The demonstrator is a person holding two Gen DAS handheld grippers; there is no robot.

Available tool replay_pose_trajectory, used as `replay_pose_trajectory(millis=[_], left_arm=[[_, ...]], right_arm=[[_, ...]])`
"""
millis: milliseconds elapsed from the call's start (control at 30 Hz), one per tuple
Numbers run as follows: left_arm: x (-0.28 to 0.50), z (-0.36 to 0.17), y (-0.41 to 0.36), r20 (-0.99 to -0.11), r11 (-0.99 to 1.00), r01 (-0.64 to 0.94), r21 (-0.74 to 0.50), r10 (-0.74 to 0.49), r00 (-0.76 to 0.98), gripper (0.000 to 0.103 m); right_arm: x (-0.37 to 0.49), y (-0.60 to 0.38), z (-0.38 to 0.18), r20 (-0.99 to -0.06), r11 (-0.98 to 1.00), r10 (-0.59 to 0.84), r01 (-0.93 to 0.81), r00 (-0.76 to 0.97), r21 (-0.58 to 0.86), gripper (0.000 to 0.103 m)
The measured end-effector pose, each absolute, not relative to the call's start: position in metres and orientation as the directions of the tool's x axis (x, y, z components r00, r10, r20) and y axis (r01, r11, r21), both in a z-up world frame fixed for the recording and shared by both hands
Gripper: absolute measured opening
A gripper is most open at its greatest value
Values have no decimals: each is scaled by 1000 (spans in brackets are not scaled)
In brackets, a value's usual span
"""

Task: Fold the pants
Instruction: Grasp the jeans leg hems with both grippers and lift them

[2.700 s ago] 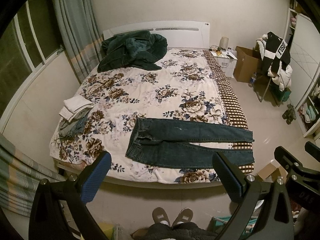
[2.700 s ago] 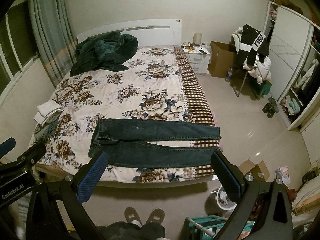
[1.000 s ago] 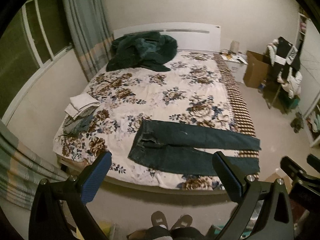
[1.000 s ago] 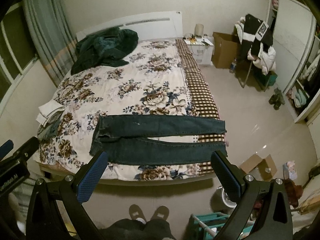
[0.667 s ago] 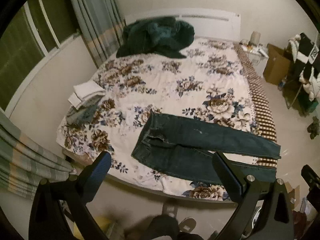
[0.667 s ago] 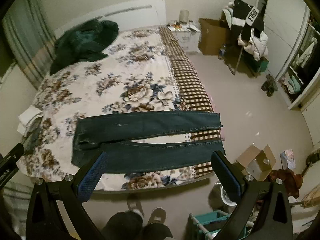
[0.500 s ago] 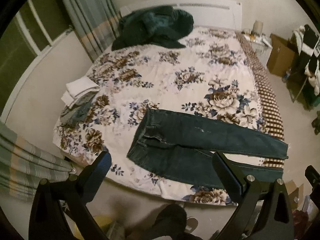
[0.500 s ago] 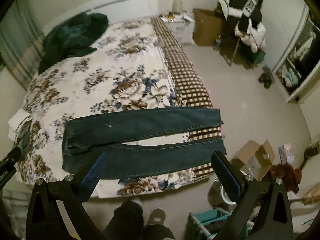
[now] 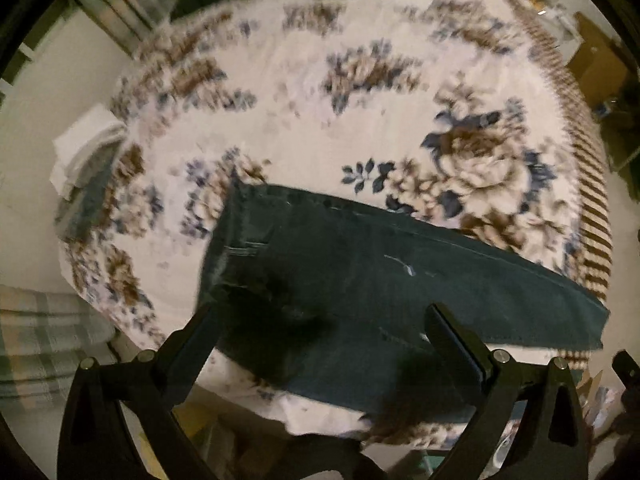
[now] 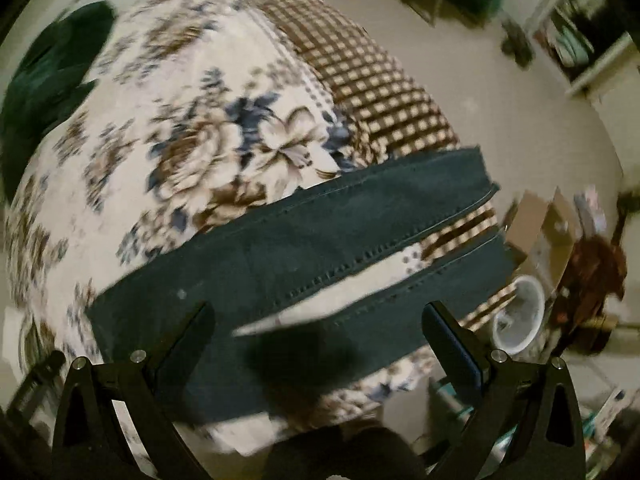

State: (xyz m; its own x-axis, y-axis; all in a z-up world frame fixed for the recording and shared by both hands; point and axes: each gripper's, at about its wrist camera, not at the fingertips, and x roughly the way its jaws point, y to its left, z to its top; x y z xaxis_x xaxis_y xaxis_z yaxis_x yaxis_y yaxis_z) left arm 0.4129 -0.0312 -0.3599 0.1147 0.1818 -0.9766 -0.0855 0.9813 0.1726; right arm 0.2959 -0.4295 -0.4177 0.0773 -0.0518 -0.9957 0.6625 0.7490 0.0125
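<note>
Here, dark denim pants flat on floral quilt; left hand-held gripper and right hand-held gripper both spread apart, empty.

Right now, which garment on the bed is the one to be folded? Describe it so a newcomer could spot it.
Start from the floral bedspread. Along its near edge lie the dark blue jeans, spread flat, waistband to the left, two legs running right. The small folded stack at the left edge is far paler and more compact.

Both wrist views look steeply down, near bed; left over waistband, right over legs; both share pants
</note>
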Motion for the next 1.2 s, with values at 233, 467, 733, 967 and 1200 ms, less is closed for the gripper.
replay_pose_trajectory(millis=[233,467,733,967,1200], left_arm=[[501,-497,8,-985,957,-246,156,130,-117,103],[547,-569,49,-983,881,-457,121,40,-181,103],[528,-579,43,-982,879,-447,167,108,-155,56],[486,-535,35,-996,880,-466,91,74,-55,18],[419,-461,25,-997,898,-441,1,35,69,15]], right_arm=[[344,-502,-562,-998,572,45,820,-37,-5,103],[356,-561,-651,-993,430,89,902,-82,-36,103],[347,-592,-703,-986,323,122,944,-116,-71,103],[336,-591,-718,-987,304,146,952,-72,-24,82],[327,-575,-688,-988,362,149,927,47,99,10]])
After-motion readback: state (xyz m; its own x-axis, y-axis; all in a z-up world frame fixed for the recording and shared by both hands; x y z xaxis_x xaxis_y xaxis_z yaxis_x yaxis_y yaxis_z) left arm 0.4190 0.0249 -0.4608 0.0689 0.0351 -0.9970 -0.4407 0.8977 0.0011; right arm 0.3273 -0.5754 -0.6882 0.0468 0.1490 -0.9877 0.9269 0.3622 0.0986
